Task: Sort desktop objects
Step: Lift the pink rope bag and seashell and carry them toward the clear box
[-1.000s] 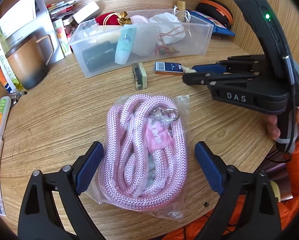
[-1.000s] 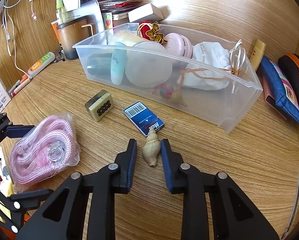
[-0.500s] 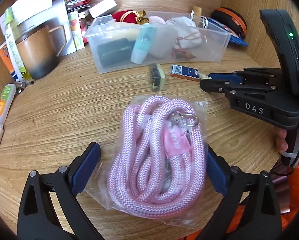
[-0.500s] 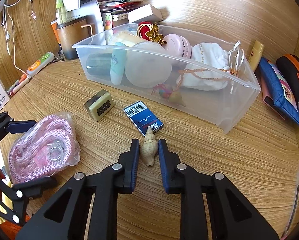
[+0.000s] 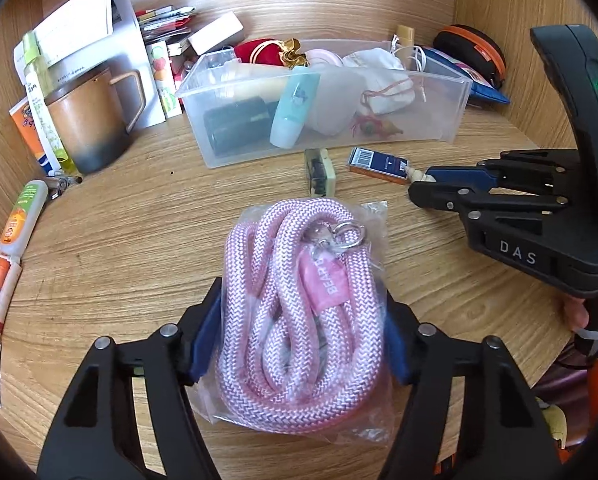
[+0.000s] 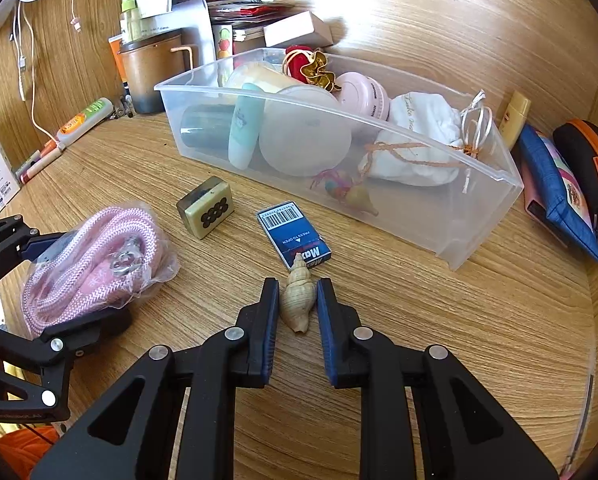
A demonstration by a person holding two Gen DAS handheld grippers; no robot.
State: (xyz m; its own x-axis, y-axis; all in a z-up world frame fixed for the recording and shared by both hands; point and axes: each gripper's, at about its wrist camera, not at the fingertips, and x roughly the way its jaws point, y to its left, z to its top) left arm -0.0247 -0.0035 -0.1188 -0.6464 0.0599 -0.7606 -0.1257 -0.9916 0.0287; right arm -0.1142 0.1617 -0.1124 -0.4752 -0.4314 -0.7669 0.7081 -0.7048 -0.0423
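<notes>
Left gripper [image 5: 299,344] jaws just closing, squeezing bagged pink rope [image 5: 299,300] mid-coil: soft, light, slippery film. Right gripper [image 6: 297,304] jaws clamped on shell [image 6: 297,300]: hard, brittle, gentle hold at widest part.

Wooden desk [image 6: 439,320] with clear bin [image 6: 479,216], mug [image 5: 87,120], bagged rope [image 5: 299,300], shell [image 6: 297,300]

Left wrist view: mounted behind the left tongs [image 5: 301,340], looking steeply down and forward, close over the bench [image 5: 119,248]. Right wrist view: same mounting behind the right tongs [image 6: 297,308], equally close and tilted. Both face the clear bin [image 5: 455,116] at the rear. Shared: bin, blue box [image 6: 295,236], mahjong tile [image 6: 205,212], each other's tongs.
</notes>
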